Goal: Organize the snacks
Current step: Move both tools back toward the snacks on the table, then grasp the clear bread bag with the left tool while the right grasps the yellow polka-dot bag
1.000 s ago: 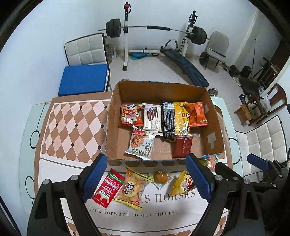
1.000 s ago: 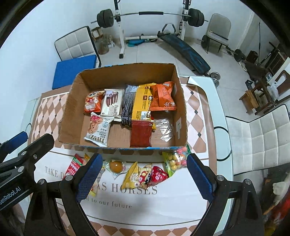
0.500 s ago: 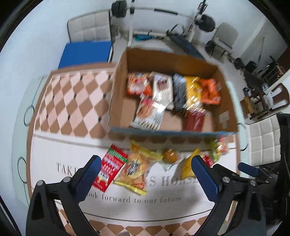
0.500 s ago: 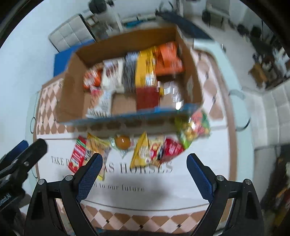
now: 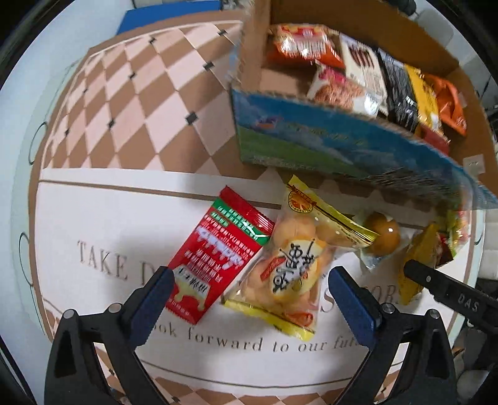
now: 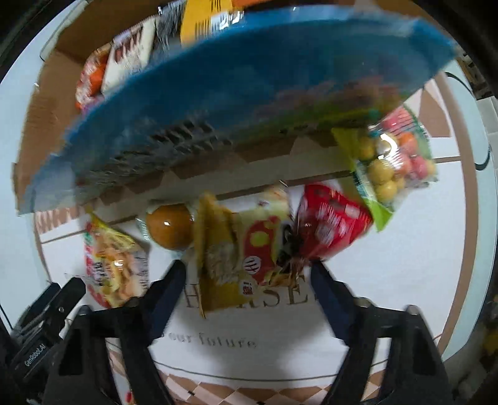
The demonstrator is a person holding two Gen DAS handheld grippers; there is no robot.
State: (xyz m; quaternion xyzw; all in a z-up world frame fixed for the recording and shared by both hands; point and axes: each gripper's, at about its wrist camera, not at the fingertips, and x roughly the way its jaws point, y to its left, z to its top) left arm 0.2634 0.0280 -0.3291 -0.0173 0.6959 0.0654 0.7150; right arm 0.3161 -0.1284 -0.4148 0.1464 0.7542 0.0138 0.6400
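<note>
1. Since a second ago, when both grippers hung high over the cardboard box (image 5: 342, 146), they have dropped toward loose snacks lying on the desk (image 5: 93, 218).
2. Left gripper (image 5: 249, 289), fingers apart, straddles the yellow bun bag (image 5: 295, 264).
3. Right gripper (image 6: 246, 283), fingers apart, brackets the yellow packet (image 6: 224, 255); pickups look imminent.

A table with a patterned cloth, and a blue thing far back

A tablecloth (image 5: 130, 102) covers the table, with brown and pink diamond shapes in the upper left of the left view and a big white patch (image 5: 109, 224) across the middle and bottom. Grey letters (image 5: 102, 260) on the white patch read "TAKE D" at the left, and "forward to our" runs along the bottom. In the right view the same white patch (image 6: 414, 264) fills the lower right, with blurry grey letters (image 6: 211, 341) low in the middle. A white table edge (image 5: 18, 102) shows at the far left of the left view. A blue thing (image 5: 162, 12) sits at the top, too cut off to tell what it is.
</note>
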